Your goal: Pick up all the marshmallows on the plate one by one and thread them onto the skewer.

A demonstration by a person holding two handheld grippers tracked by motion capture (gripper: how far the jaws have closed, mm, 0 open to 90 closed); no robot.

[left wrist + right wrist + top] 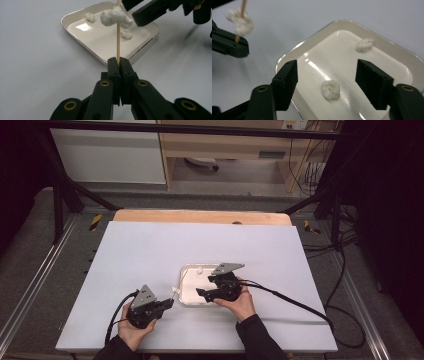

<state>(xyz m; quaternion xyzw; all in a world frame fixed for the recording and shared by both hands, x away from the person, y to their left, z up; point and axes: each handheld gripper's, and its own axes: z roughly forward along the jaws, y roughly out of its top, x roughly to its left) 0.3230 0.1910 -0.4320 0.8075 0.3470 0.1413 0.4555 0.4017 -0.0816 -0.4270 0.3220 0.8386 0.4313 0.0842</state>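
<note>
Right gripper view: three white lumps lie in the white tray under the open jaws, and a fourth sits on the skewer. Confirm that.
Wrong count: the right gripper view shows two white lumps in the white tray, not three. The right gripper is open above them, and one more lump sits on the skewer.

The skewer (117, 32) is cut off by the top edge in the left gripper view, and the white lump (240, 22) on it (right gripper view) is blurred.
</note>
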